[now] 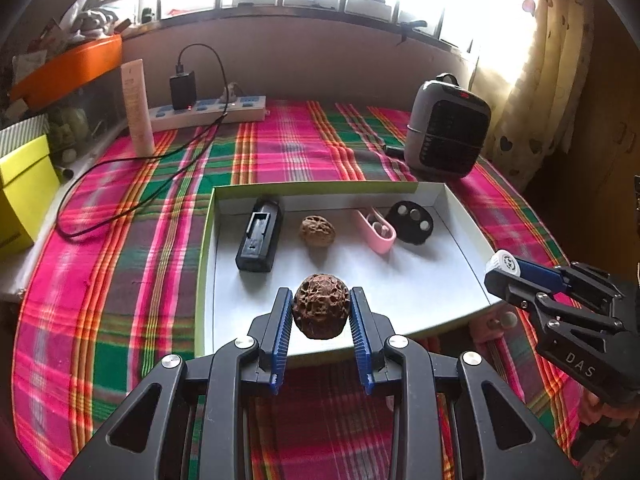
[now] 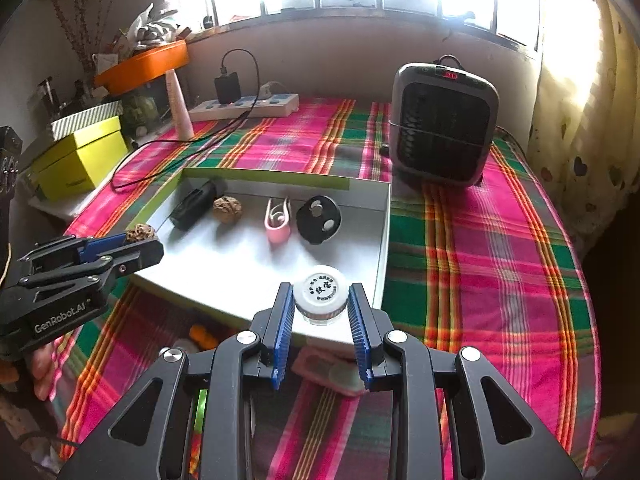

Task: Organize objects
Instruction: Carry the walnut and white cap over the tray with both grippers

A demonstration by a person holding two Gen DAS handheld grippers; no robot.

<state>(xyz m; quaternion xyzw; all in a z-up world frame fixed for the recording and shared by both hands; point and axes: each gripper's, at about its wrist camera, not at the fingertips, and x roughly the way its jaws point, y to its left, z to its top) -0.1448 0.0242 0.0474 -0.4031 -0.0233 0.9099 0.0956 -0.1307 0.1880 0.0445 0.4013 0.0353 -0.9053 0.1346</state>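
Over the plaid-covered surface (image 1: 120, 280) and white tray (image 1: 460, 216), my left gripper (image 1: 320, 312) pinches a round walnut (image 1: 320, 310), my right gripper (image 2: 320, 300) a white-capped jar (image 2: 320, 294); either could slip from the ribbed jaws and roll

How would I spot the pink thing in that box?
Find the shallow white box on the plaid cloth. Along its far side, the pink clip lies between a walnut and a black disc. It alone is pink.

Rough pitted walnut (image 1: 321, 311); woven plaid cloth (image 1: 120, 280)
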